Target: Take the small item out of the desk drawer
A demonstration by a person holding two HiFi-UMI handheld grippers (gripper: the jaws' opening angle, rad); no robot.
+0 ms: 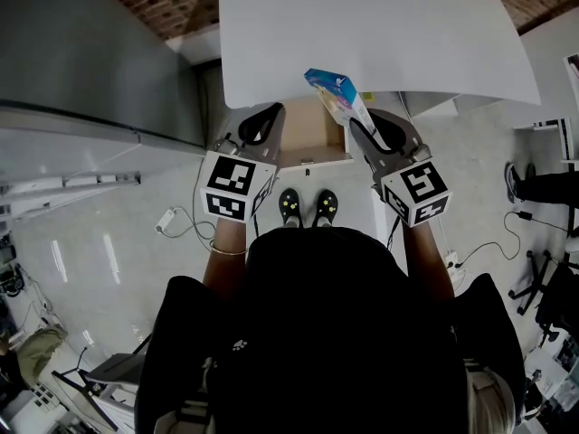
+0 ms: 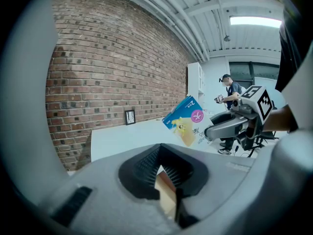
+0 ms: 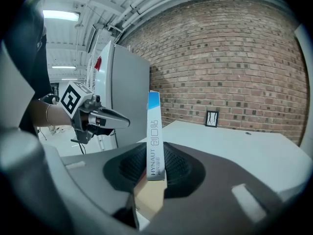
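Observation:
The small item is a flat blue and yellow box [image 1: 336,94], held up on edge above the open desk drawer [image 1: 312,141]. My right gripper [image 1: 364,127] is shut on the box's lower end; in the right gripper view the box's narrow white and blue side [image 3: 154,136] stands upright between the pads of this gripper [image 3: 155,169]. My left gripper [image 1: 262,127] hovers over the drawer's left side, shut with nothing in it. In the left gripper view its jaws [image 2: 161,173] meet, and the box [image 2: 186,119] shows to the right in the right gripper [image 2: 230,126].
The white desk top [image 1: 380,34] stretches beyond the drawer toward a brick wall [image 2: 112,67]. A tall grey cabinet [image 1: 90,52] stands to the left. Cables [image 1: 176,224] lie on the floor. My shoes [image 1: 308,206] are just below the drawer front. A person [image 2: 230,89] stands far off.

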